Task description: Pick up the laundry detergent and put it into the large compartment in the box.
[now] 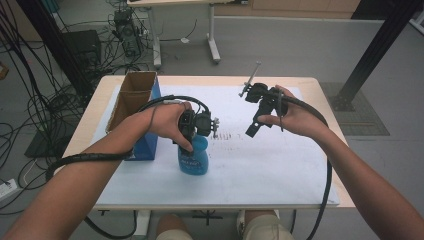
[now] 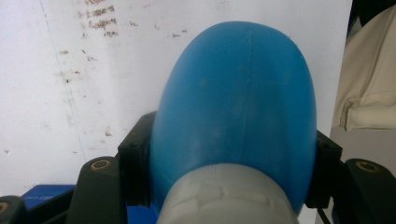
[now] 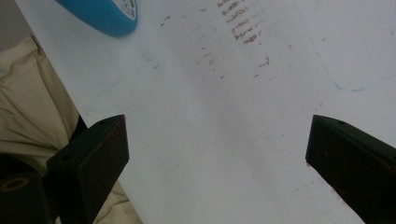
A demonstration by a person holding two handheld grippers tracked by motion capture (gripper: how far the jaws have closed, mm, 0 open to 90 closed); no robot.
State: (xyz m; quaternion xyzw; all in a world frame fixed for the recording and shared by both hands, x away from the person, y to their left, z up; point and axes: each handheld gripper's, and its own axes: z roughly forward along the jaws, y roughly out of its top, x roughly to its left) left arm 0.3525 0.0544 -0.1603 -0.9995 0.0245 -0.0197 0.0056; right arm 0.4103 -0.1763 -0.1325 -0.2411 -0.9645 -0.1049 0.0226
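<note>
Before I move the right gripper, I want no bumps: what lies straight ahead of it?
Likely just the bare white sheet; the right gripper is open, and the blue bottle sits off to one side.

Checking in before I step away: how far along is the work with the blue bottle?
Done: the left gripper is shut on the blue bottle, its jaws pressing both sides near the grey cap; the bottle stands on the white mat. In hand: that grip. Left: the right gripper hangs open above the mat, holding nothing, and the cardboard box is untouched.
</note>
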